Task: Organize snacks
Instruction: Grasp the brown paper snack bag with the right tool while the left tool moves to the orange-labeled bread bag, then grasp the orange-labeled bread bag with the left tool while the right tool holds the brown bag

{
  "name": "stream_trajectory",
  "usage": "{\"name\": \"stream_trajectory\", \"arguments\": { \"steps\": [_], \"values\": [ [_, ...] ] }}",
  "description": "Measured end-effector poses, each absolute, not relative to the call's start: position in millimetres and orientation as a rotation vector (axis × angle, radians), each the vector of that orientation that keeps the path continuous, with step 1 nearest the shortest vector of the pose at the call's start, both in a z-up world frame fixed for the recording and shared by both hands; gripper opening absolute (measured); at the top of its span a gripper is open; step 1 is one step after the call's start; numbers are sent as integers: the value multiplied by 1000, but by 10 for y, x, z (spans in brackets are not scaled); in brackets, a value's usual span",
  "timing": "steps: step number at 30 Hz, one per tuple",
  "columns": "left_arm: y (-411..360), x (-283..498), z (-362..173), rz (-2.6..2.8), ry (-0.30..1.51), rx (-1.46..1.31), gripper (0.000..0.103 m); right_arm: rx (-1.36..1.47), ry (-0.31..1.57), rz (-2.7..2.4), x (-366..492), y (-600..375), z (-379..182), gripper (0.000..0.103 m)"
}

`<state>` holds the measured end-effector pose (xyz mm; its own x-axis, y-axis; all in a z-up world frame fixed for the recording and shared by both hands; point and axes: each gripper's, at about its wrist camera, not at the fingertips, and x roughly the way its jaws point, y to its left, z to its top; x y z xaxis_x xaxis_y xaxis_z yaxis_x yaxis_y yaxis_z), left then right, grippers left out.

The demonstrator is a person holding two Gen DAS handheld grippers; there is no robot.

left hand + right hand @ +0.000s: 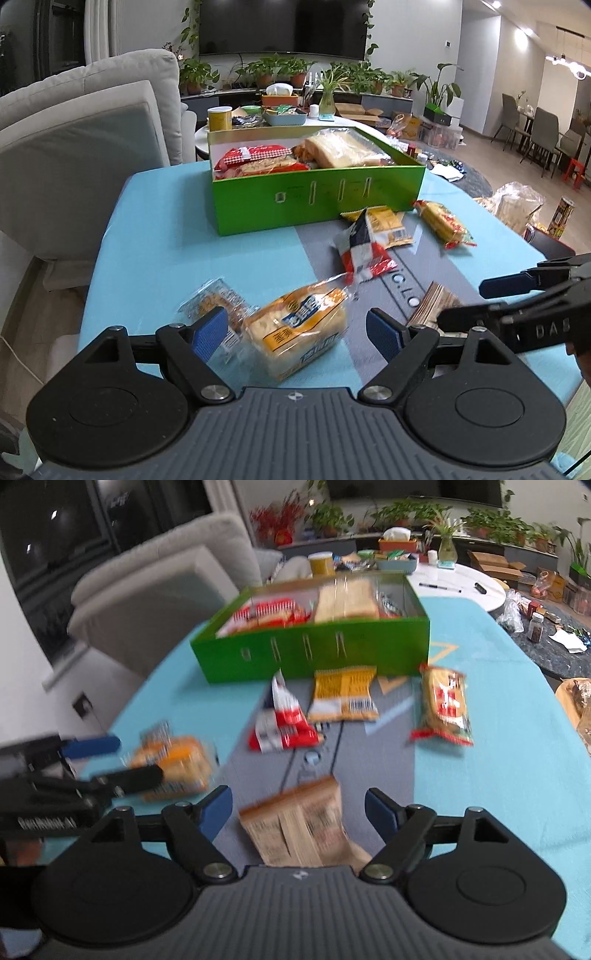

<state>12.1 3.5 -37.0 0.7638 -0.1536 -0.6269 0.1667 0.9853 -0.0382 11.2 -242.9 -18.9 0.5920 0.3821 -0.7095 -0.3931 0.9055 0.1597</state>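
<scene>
A green box (317, 199) (332, 646) with several snacks inside stands at the far side of the blue table. My left gripper (297, 332) is open, its fingers on either side of a yellow bread pack (299, 332) (173, 764) lying on the table. My right gripper (299, 812) is open over a brown snack pack (299, 823) (436, 306) between its fingers. A red-white pack (364, 247) (282, 723), a yellow pack (388, 221) (343, 694) and a red-orange pack (445, 221) (445, 705) lie before the box. A clear pack (218, 302) lies left of the bread.
A grey sofa (85, 147) stands left of the table. A white round table (461, 583) with cups and trays is behind the box. Bags and boxes lie on the floor at right (517, 206). The blue tablecloth (166, 240) has a grey middle strip.
</scene>
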Motion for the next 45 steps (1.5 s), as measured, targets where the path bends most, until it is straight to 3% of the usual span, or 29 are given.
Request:
{"name": "stream_trajectory", "arguments": {
  "steps": [9, 27, 33, 37, 45],
  "values": [
    [36, 119, -407, -172, 697, 41, 81, -168, 840, 481, 22, -2314, -325, 80],
    [12, 206, -538, -198, 752, 26, 81, -210, 821, 429, 41, -2295, -412, 79],
    [43, 183, -553, -220, 820, -92, 71, -125, 832, 411, 126, -2357, -377, 79],
    [20, 68, -545, -263, 863, -141, 71, -129, 831, 416, 121, -2330, -379, 79],
    [-34, 30, -397, -172, 769, 13, 78, -129, 833, 425, 118, -2302, -376, 79]
  ]
}}
